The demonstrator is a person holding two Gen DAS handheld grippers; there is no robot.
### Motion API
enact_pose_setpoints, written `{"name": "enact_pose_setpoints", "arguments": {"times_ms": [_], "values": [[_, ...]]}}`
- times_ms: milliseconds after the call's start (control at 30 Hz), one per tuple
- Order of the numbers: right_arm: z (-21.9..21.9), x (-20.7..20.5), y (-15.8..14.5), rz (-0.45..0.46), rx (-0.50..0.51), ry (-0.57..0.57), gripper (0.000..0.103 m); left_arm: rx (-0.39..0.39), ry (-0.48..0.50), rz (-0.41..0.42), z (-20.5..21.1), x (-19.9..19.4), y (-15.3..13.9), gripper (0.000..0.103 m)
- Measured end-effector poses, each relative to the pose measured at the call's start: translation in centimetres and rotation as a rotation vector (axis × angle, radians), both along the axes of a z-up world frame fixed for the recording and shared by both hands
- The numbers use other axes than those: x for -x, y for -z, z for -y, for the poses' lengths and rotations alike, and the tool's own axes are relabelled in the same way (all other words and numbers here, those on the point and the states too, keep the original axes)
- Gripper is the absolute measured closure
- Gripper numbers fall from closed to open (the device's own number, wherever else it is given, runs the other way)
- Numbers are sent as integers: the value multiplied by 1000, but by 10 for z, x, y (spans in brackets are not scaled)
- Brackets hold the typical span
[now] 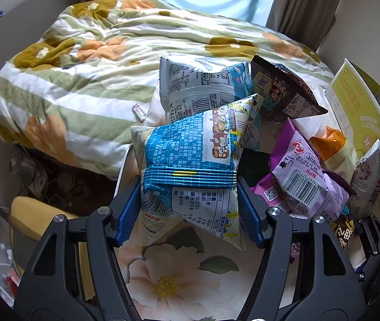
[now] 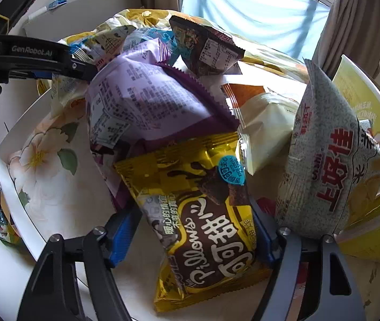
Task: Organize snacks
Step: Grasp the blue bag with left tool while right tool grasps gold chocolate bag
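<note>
Left wrist view: my left gripper (image 1: pixel 190 208) has its jaws closed on a blue-and-white snack packet (image 1: pixel 190 165), one blue pad (image 1: pixel 127 214) pressed to each side of the packet's pinched middle seam. Below the jaws lies the floral base of a shallow white tray (image 1: pixel 163 275). Just right of the jaws, a purple packet (image 1: pixel 297 171) with a barcode rests in a heap. Right of that stands a grey speckled packet (image 1: pixel 371 176), leaning against a yellow box (image 1: pixel 355 115). An orange-and-cream packet (image 1: pixel 331 147) sits between the purple packet and the box. Beyond the jaws, a pale blue packet (image 1: pixel 200 85) lies behind the held one, and a dark brown packet (image 1: pixel 283 91) sits to its right. Farthest out, left of and beyond the jaws, a striped floral quilt (image 1: pixel 83 75) covers the bed.

Right wrist view: my right gripper (image 2: pixel 195 232) holds a yellow-and-brown packet (image 2: pixel 206 227) between its jaws; both pads touch the packet's sides, so I read the jaws as clamped on it. The packet lies flat-ish over the tray (image 2: pixel 11 187) floor. Immediately right of the jaws the grey speckled packet (image 2: pixel 321 165) stands upright against the yellow box (image 2: pixel 371 139). Just beyond the jaws lies the purple packet (image 2: pixel 147 104), with the orange-and-cream packet (image 2: pixel 264 125) to its right. Farther out the dark brown packet (image 2: pixel 208 48) tops the heap. At far left, the left gripper enters (image 2: pixel 83 61), gripping the blue-and-white packet (image 2: pixel 104 42).
</note>
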State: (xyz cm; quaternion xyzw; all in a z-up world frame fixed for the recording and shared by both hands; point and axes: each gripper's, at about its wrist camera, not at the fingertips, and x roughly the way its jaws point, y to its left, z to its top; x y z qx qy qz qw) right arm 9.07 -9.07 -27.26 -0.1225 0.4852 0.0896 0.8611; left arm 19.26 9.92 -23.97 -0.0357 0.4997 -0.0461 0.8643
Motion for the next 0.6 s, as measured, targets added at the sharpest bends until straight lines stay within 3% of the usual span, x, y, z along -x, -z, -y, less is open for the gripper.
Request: {"name": "enact_pose_setpoints", "arguments": {"times_ms": [133, 200, 600], "values": [[2, 4, 4, -10, -5, 0, 43, -18, -1, 15, 3, 6, -6, 40], [4, 7, 3, -15, -19, 3, 56, -28, -4, 22, 3, 8, -8, 40], [9, 12, -11, -4, -66, -2, 58, -57, -30, 63, 3, 20, -32, 40]]}}
